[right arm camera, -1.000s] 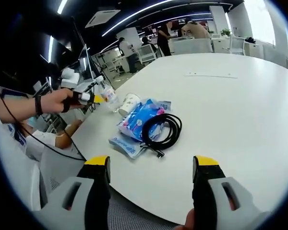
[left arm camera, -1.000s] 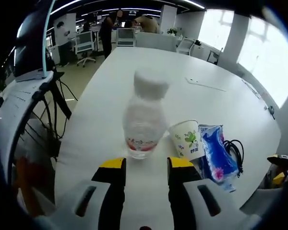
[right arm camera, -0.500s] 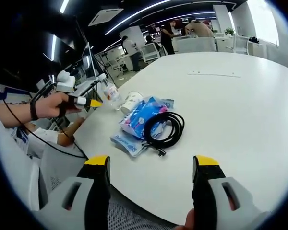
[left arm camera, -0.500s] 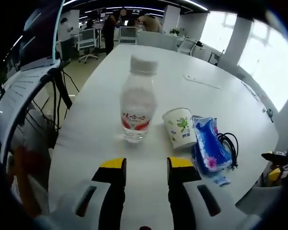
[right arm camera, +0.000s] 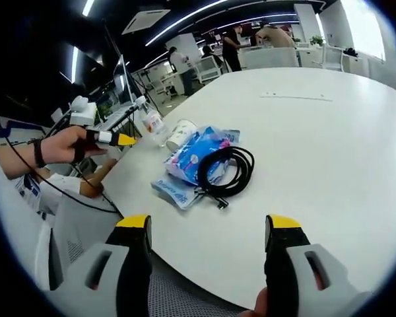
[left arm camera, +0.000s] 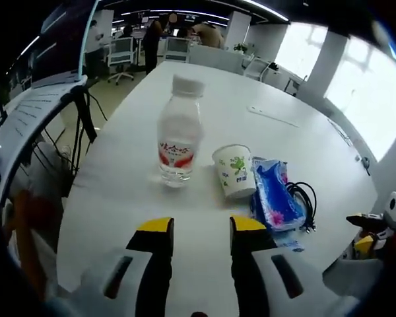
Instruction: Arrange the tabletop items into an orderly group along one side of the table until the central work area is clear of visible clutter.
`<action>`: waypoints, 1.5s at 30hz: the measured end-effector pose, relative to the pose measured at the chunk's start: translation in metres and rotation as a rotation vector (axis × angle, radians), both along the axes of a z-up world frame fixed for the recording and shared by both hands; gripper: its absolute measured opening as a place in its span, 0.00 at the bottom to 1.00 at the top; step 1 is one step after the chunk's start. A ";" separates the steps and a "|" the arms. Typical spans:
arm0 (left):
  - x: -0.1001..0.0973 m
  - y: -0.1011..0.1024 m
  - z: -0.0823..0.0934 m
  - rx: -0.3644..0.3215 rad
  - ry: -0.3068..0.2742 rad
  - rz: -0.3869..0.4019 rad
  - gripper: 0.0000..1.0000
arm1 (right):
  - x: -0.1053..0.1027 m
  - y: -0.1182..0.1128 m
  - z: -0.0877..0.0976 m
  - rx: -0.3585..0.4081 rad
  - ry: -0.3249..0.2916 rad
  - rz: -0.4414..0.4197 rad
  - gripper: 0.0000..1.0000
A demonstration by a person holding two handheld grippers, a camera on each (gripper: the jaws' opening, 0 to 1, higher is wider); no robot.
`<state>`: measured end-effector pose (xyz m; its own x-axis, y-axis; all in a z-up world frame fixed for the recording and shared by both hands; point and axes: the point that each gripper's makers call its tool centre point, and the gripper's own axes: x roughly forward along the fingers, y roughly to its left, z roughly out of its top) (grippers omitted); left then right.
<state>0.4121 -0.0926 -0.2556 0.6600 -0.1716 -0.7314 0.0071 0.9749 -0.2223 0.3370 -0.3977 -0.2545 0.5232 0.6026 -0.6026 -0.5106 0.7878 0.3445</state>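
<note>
Items lined up along the near table edge, both grippers empty.

Left gripper [left arm camera: 198, 228] parted, holding nothing, just short of the bottle [left arm camera: 179, 132]. Beside the bottle: cup [left arm camera: 234, 172], then blue packet [left arm camera: 274, 201], then black cable [right arm camera: 228, 173] resting on that packet. Right gripper [right arm camera: 210, 231] wide apart, well off from the bottle. Centre of table [right arm camera: 330, 152] bare.

Left gripper [left arm camera: 199, 228], right gripper [right arm camera: 210, 228]: grey jaws, black inner faces, yellow tips. Black wristband [right arm camera: 37, 152], black cable.
</note>
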 end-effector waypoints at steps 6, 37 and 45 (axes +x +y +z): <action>-0.005 -0.008 -0.001 -0.012 0.008 -0.001 0.33 | -0.002 -0.003 -0.001 0.008 0.005 -0.003 0.69; -0.013 -0.052 0.003 -0.069 0.001 -0.023 0.38 | -0.007 -0.022 0.000 -0.010 0.016 0.082 0.70; -0.007 -0.067 0.003 -0.090 -0.004 -0.065 0.41 | -0.004 -0.027 0.002 -0.015 0.011 0.085 0.70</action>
